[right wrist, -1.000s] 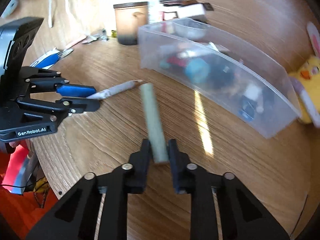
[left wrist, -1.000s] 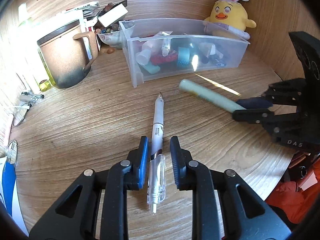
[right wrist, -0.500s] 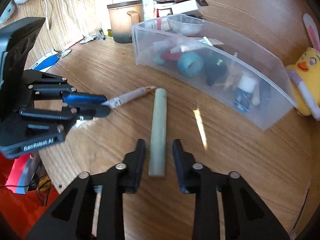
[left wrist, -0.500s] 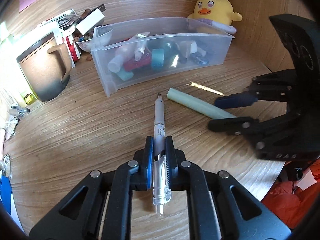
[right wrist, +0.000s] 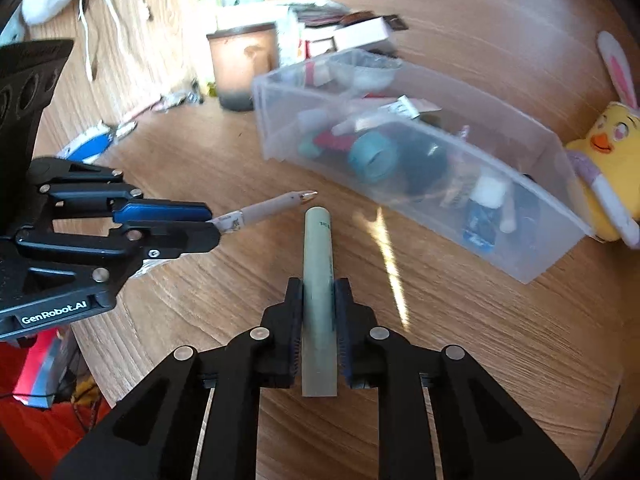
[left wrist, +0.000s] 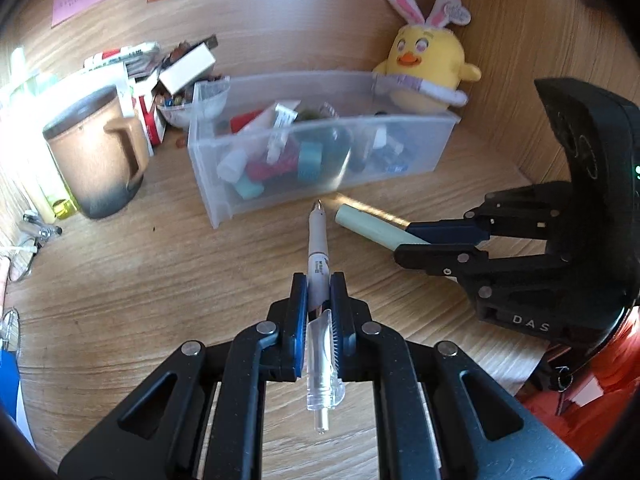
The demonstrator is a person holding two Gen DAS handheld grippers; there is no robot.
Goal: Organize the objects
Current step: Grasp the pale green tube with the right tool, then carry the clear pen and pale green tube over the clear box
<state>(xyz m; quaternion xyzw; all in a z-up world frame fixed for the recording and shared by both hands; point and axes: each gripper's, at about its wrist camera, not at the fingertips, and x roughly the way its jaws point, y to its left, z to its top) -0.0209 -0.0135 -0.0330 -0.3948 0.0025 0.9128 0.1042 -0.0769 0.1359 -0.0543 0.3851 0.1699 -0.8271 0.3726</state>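
Between the pressed-in fingers of the left gripper (left wrist: 319, 312), a white pen (left wrist: 317, 256) was pinched near its clear clip end, tip pointing far toward the clear plastic bin (left wrist: 400, 148), while the right gripper (right wrist: 318, 320) clamped a pale green cap (right wrist: 317, 256) along its length, open end forward. Pen tip and cap mouth sat close but apart over the wooden desk (right wrist: 460, 340), a hold that probably suited capping the pen before storage. The bin of small stationery stood just beyond, a brown mug (left wrist: 96, 156) to its left and a yellow plush chick (left wrist: 424, 68) at its far right.
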